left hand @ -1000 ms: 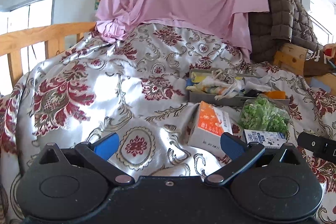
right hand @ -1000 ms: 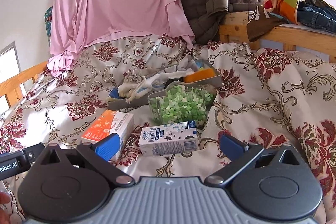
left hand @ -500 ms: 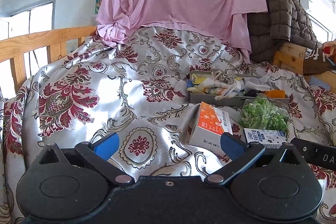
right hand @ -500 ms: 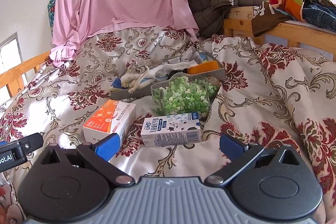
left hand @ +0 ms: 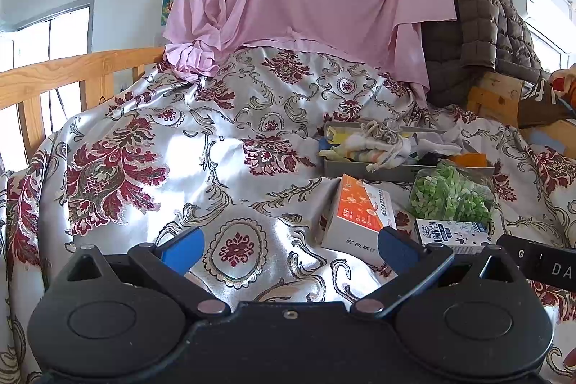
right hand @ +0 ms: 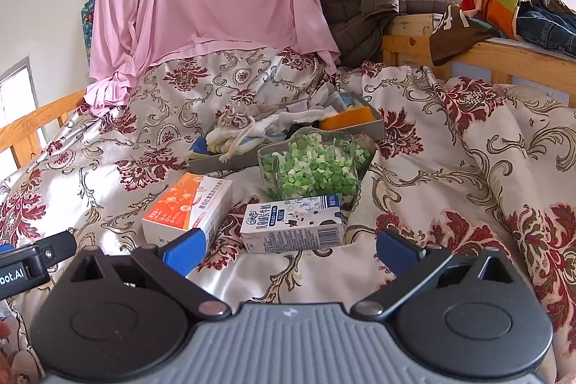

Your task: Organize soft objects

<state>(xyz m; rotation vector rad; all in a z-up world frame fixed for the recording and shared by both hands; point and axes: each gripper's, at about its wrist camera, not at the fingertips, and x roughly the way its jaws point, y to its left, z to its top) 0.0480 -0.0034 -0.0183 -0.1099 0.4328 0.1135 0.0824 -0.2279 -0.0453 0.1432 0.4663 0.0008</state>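
Both tools are hovering low over a shiny floral satin bedspread, each with its blue-tipped jaws spread wide and nothing between them: the left gripper is pointing over bare fabric, while the right gripper is facing the cluster of items. The soft things are sitting mostly in a shallow grey rectangular tray further up the bed, where a beige drawstring cloth pouch and crumpled white cloths are spilling over its near edge beside an orange block. In front of the tray, a clear plastic bag of green and white foam pieces is lying against a small blue-and-white milk carton, with an orange-and-white cardboard box just to the left. Judging from the spacing, the likeliest trouble is the right gripper nudging the carton or the box while reaching past them, since both are lying between it and the bag. The bag looks slippery and loosely filled, so a shallow pinch may be sliding off or bursting it. The slick, rumpled bedspread may also be letting things shift or bunching into the fingers.
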